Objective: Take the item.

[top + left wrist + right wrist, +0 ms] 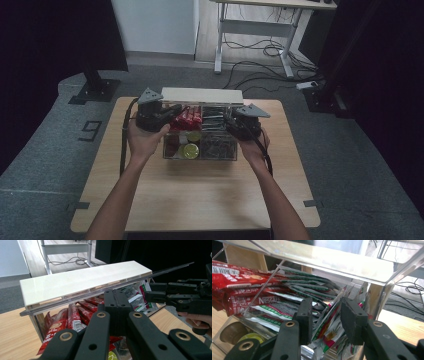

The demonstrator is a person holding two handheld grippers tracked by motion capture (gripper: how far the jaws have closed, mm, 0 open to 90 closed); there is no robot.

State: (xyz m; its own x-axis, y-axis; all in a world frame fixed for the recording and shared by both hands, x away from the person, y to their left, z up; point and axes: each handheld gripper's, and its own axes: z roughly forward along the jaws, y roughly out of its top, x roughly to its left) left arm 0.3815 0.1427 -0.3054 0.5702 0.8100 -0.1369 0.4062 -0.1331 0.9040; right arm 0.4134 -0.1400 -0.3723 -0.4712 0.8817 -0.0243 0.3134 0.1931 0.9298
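A clear organiser box [220, 158] stands mid-table, its clear lid [324, 257] with a white bar [82, 281] raised at the back. Red Nescafe packets [72, 317] fill the back left compartment and green-and-white sachets [329, 325] the back right one. My left gripper [116, 293] is shut, and its tips rest against the lid's clear edge above the red packets [189, 117]. I cannot tell whether it pinches the lid. My right gripper [325, 307] is open inside the right compartment, with upright sachets between its pads, unsqueezed. It also appears from the left gripper view [148, 291].
Round capsules with yellow-green tops [190, 150] lie in the front left compartment. The wooden table [200, 200] has free room in front of the box. Beyond it are a desk frame with floor cables [260, 50] and a black stand base [95, 90].
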